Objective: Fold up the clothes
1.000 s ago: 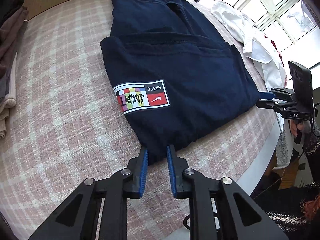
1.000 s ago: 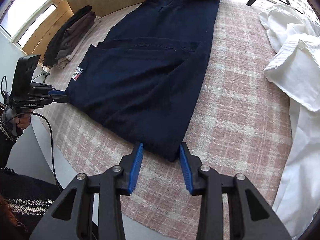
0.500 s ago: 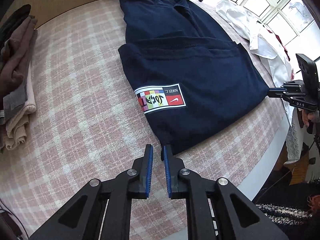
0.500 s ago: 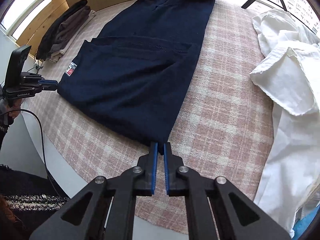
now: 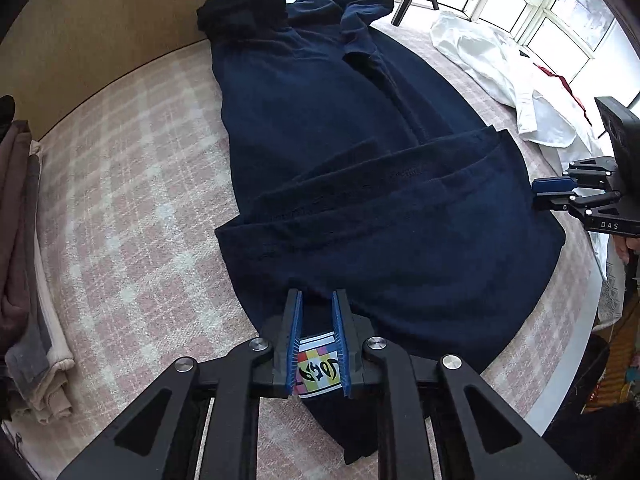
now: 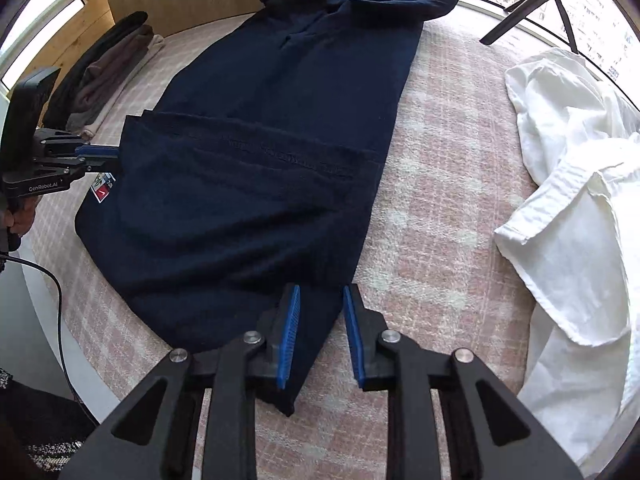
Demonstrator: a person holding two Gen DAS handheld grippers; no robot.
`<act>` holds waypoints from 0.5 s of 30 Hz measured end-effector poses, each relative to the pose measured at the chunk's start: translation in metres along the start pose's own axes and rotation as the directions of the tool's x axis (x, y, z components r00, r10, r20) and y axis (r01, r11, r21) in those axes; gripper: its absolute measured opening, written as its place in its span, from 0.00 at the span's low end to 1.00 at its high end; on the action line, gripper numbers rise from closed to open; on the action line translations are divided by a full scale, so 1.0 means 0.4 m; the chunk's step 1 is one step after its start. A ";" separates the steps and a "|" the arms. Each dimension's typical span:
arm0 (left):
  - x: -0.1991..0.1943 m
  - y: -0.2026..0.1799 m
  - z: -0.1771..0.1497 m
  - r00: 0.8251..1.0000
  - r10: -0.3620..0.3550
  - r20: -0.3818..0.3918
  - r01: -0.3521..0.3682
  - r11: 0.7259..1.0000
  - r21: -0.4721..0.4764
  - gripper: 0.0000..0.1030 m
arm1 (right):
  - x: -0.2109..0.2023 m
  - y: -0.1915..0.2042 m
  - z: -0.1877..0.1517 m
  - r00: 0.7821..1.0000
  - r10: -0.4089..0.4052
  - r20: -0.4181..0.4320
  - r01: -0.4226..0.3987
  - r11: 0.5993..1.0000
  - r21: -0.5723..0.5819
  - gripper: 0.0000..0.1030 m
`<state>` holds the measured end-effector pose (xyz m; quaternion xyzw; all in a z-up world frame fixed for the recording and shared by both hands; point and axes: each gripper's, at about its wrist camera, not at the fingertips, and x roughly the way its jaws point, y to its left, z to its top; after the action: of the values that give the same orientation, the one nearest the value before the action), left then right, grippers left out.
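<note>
A navy blue garment (image 5: 360,168) lies lengthwise on the pink plaid surface, its near end folded back over itself. A colourful logo patch (image 5: 318,364) shows between the fingers of my left gripper (image 5: 316,304), which is open over the garment's near left corner. My right gripper (image 6: 318,300) is open over the near right corner of the garment (image 6: 260,184). Each gripper shows in the other's view: the right one (image 5: 548,192) at the cloth's right edge, the left one (image 6: 100,154) at its left edge.
A crumpled white shirt (image 6: 572,184) lies on the right. A stack of folded brown and beige clothes (image 5: 24,280) sits at the left. A small black tripod (image 6: 532,4) stands at the far edge by the windows. The surface's rounded edge (image 6: 80,344) is close.
Both grippers were shut near the garment's near corners half a second ago. Now both are open and have moved forward over the corners, and the folded part reaches further up.
</note>
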<state>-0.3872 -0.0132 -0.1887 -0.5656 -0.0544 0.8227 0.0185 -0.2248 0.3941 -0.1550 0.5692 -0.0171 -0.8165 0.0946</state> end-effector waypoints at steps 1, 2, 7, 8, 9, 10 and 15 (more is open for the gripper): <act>-0.013 0.009 0.008 1.000 -0.017 0.014 0.017 1.000 -0.017 0.12 | -0.013 -0.019 0.006 1.000 -0.001 0.003 0.001 1.000 0.022 0.22; -0.027 0.014 0.018 0.998 -0.051 0.032 0.052 0.998 -0.030 0.12 | -0.029 -0.028 0.013 0.999 0.030 0.038 -0.032 0.999 0.040 0.22; -0.043 -0.051 0.074 0.991 -0.121 0.051 0.118 0.991 0.057 0.16 | -0.002 -0.009 0.074 0.995 0.086 0.056 -0.087 0.996 0.008 0.22; -0.040 -0.075 0.084 0.992 -0.118 0.038 0.113 0.989 0.098 0.16 | 0.015 0.002 0.083 0.997 0.073 0.035 -0.073 0.997 -0.010 0.22; -0.038 -0.101 0.084 0.994 -0.109 0.031 0.104 0.985 0.137 0.19 | 0.029 0.011 0.091 0.998 0.060 0.018 -0.060 0.998 -0.027 0.22; -0.039 -0.123 0.086 0.995 -0.099 0.028 0.093 0.981 0.170 0.27 | 0.030 0.013 0.093 0.998 0.052 0.020 -0.052 0.998 -0.035 0.22; 0.034 -0.165 0.120 0.996 -0.084 -0.034 0.090 0.963 0.254 0.32 | 0.034 -0.010 0.091 0.998 0.062 0.012 -0.062 0.998 -0.005 0.22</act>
<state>-0.4389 0.0504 -0.1770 -0.5648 0.0273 0.8148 0.1279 -0.2637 0.3926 -0.1552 0.5632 -0.0332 -0.8168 0.1210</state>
